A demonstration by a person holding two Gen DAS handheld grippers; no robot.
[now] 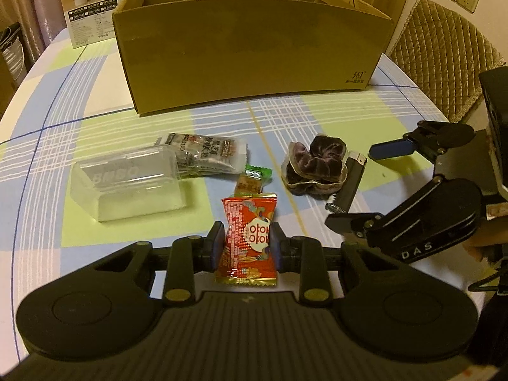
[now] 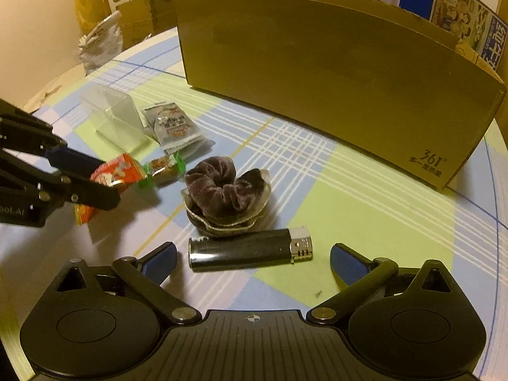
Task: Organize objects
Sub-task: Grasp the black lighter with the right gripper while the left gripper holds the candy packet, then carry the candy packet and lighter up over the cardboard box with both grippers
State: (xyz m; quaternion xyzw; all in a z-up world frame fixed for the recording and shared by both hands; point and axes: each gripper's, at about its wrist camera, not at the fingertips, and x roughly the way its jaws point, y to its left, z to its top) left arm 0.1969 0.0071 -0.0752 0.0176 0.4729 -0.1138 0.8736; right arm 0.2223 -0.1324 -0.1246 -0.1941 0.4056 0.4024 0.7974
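Low in the centre of the left wrist view, the red snack packet [image 1: 247, 241] sits pinched at its waist between the narrow-set fingers of the left gripper [image 1: 245, 243]; the wrapper bulges above and below the pads. From the right wrist view the same packet [image 2: 116, 173] shows at middle left with a shadow beneath it, so it looks lifted off the cloth, though how far I cannot tell. Just beyond it lies a small green-ended candy [image 1: 252, 182], and further up and left a grey sachet pile [image 1: 206, 154] beside a clear plastic case [image 1: 127, 184]. Right of centre rests a dark velvet scrunchie [image 1: 314, 166], with a black lighter [image 2: 249, 250] just below it in the right wrist view. The right gripper [image 2: 252, 262] stands wide, its blue pads on either side of that lighter and not touching it. All of this sits on the checked tablecloth [image 1: 333, 117], and the open cardboard box [image 1: 250, 54] fills the upper part of both frames.

The step in hand appears to be carrying the packet to the box. Next, the left hand likely needs to rise above the near wall before letting go, while the right may close across the lighter's narrow body.
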